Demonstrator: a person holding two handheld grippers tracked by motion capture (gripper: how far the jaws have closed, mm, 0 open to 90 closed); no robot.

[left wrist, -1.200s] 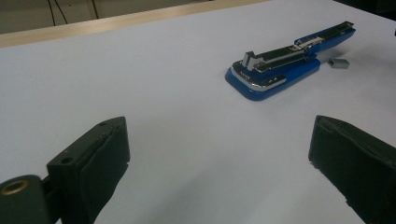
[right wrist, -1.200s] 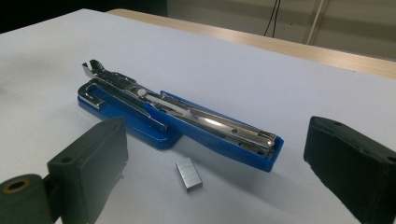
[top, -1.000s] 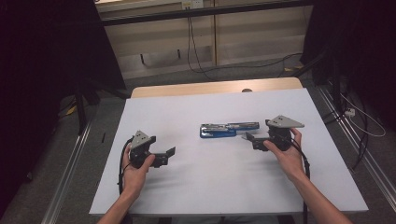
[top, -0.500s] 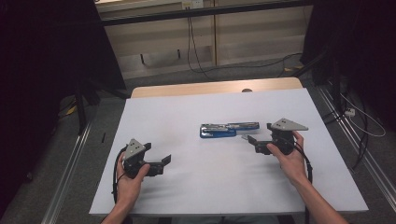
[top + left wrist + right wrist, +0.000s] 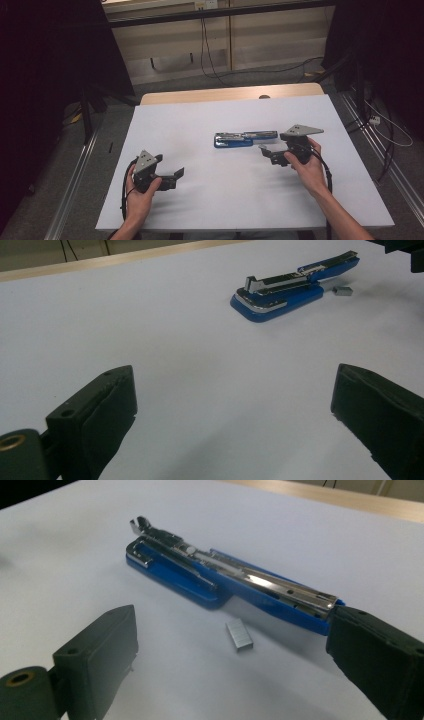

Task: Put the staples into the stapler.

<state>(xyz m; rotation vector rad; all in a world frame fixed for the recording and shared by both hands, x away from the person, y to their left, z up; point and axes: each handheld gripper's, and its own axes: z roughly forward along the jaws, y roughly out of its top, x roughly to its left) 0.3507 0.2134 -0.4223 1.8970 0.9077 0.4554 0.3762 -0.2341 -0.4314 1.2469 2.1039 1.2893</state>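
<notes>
A dim room with cables along the far wall surrounds a white tabletop (image 5: 200, 125), and near its middle lies a blue stapler (image 5: 245, 139), opened out flat with its chrome staple channel exposed. Just beside the stapler, on the side nearer the person, sits a small strip of staples (image 5: 239, 635), apart from the stapler body but close to it.

The right claw (image 5: 267, 151) hangs close to the stapler's right end, jaws spread wide and holding nothing; in the right gripper view the staple strip lies between the two black jaws, with the stapler's tail just behind the right-hand one. The left claw (image 5: 175, 176) sits well apart near the person's edge, also wide open and empty, pointing toward the stapler.

The likely work is loading the strip into the open channel, and the risks sit there. The strip is thin and lies flat on a smooth sheet, so thick jaw pads may skid it away rather than lift it, or pinch too hard and snap it into loose pieces. A jaw closing near the tail could also nudge the stapler, which nothing is steadying, and turn the channel out of line
</notes>
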